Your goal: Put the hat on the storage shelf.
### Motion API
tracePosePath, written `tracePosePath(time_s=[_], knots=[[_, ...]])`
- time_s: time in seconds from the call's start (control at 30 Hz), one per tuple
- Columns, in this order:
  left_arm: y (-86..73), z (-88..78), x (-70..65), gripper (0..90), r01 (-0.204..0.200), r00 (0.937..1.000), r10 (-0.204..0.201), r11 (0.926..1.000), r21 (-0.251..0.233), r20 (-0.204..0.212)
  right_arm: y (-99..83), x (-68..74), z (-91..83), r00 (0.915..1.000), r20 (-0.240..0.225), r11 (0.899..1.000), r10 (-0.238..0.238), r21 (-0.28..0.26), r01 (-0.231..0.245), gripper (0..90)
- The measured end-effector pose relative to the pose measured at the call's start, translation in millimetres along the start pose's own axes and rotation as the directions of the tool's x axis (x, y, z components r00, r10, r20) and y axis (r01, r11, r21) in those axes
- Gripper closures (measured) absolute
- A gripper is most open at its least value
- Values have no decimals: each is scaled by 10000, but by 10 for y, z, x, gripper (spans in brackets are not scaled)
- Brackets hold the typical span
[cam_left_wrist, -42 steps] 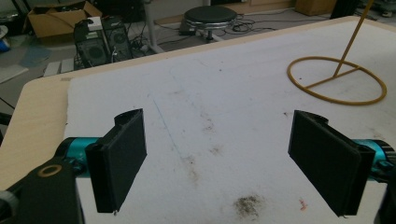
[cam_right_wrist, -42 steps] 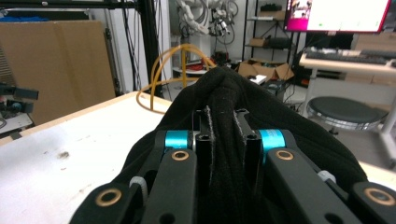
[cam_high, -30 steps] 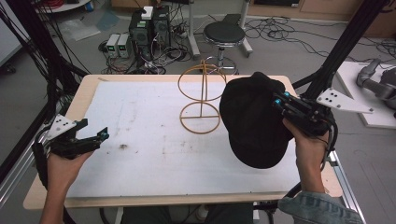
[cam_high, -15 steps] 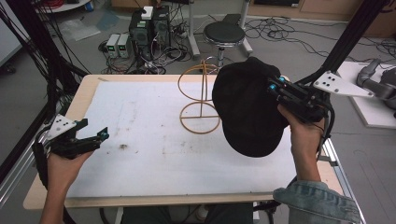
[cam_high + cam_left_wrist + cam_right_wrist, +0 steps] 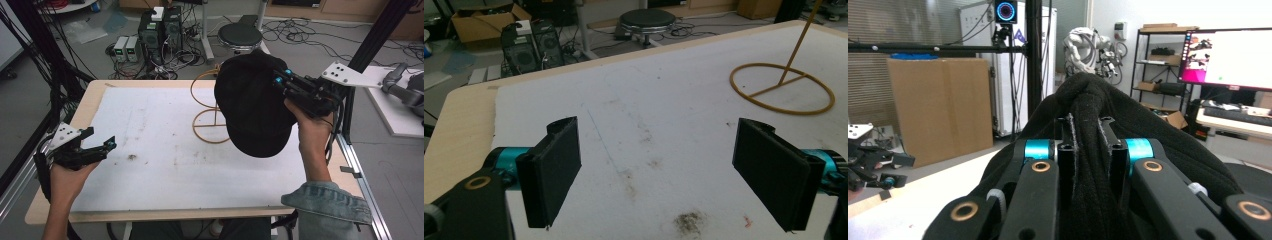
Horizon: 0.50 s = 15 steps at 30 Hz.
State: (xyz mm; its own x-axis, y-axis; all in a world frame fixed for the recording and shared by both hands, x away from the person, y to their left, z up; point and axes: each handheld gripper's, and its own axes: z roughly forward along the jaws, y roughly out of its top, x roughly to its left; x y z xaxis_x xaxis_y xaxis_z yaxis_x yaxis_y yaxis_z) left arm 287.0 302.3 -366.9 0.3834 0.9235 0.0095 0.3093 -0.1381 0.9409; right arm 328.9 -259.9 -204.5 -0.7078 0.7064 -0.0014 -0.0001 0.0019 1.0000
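While its fabric is bunching softly and looking light, the right gripper (image 5: 281,80) is holding its fingers clamped on the black cap (image 5: 252,102) above the gold wire stand (image 5: 212,125), as the left gripper (image 5: 102,147) is waiting with fingers apart.

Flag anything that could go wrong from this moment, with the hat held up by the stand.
1. The right gripper pinches only a fold of the black hat; the fabric could slip out of the fingers.
2. The hat hangs close over the thin yellow wire stand, which could tip if the brim catches it.
3. The left gripper sits open far across the table, too distant to steady the stand.
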Motion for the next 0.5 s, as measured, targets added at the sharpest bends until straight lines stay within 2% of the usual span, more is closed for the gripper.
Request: tracePosePath(time_s=[0.37, 0.5], knots=[[5, -8, 5, 195, 63, 10000, -62, 10000, -33, 36, 70, 52, 260, 9991, -416, 9993, 127, -339, -141, 824], [7, -15, 9, 195, 29, 10000, -28, 10000, -48, 54, 72, 58, 364, 9984, -538, 9997, 149, -164, -158, 824]])
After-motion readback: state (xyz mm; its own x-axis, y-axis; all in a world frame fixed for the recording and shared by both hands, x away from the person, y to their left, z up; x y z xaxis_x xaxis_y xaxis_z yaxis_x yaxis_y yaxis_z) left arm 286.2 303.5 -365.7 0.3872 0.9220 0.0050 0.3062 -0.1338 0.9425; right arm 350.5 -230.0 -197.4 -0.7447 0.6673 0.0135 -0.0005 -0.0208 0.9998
